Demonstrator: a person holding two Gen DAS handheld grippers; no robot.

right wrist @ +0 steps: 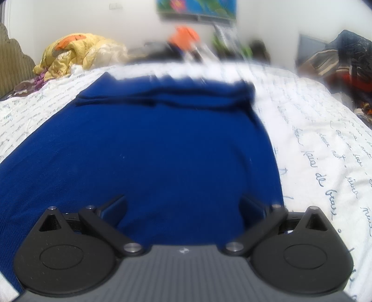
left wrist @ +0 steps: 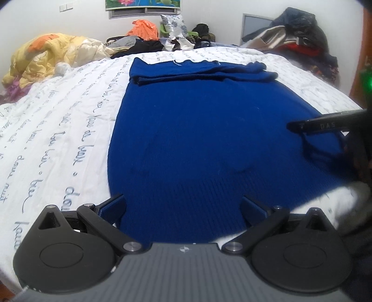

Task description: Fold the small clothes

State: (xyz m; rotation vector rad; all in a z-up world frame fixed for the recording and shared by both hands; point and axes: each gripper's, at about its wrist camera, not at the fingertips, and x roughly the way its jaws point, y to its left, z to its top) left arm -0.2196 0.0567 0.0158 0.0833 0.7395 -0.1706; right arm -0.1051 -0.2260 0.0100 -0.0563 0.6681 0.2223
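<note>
Both claws — left claw (left wrist: 183, 209), right claw (right wrist: 183, 209) — gape (empty) over blue sweater (left wrist: 197, 139).

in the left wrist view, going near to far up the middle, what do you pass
left tool → blue sweater body → its folded-over sleeves → white bedsheet with script print → clutter of clothes and bags → wall picture
</note>
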